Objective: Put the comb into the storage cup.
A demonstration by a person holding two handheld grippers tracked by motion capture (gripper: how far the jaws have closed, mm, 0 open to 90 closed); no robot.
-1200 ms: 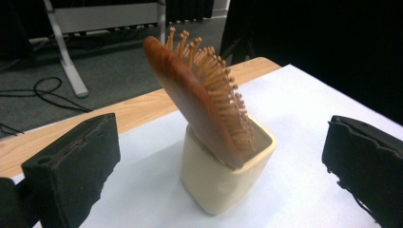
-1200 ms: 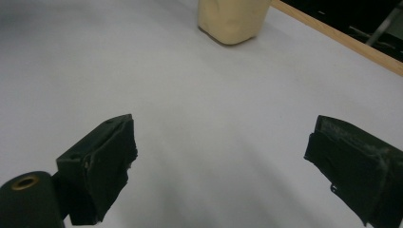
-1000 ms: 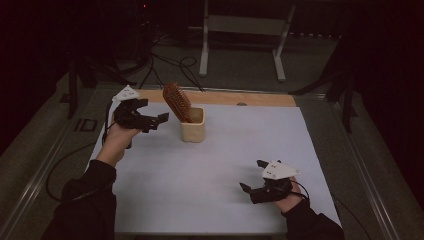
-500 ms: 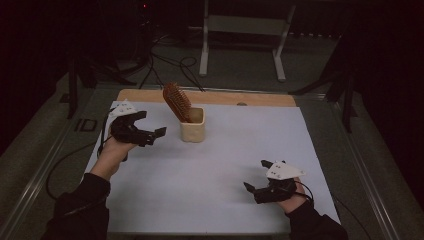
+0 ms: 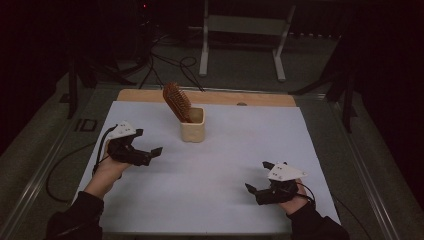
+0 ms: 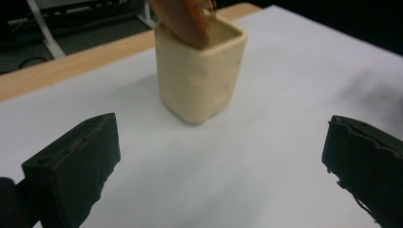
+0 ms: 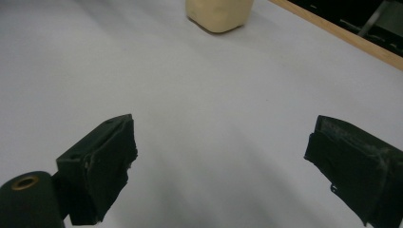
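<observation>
A cream square cup point(image 5: 193, 126) stands on the white sheet toward the back, with a brown hairbrush point(image 5: 177, 101) leaning out of it, bristles up. My left gripper point(image 5: 151, 154) hovers to the cup's near left, open and holding nothing. In the left gripper view the cup point(image 6: 202, 80) and the brush point(image 6: 183, 16) sit ahead between the wide-apart jaws of that gripper point(image 6: 221, 164). My right gripper point(image 5: 256, 176) rests open at the near right. In the right gripper view the cup point(image 7: 218, 12) is far off, beyond this gripper point(image 7: 228, 166).
The white sheet point(image 5: 240, 150) covers the table, and a wooden strip point(image 5: 220, 97) runs along its far edge. Beyond it on the dark floor are a metal stand point(image 5: 240, 45) and loose cables point(image 5: 165, 62).
My left gripper has drawn back from beside the cup toward the near left. The right gripper has slid slightly nearer the front edge. Cup and brush have not moved.
</observation>
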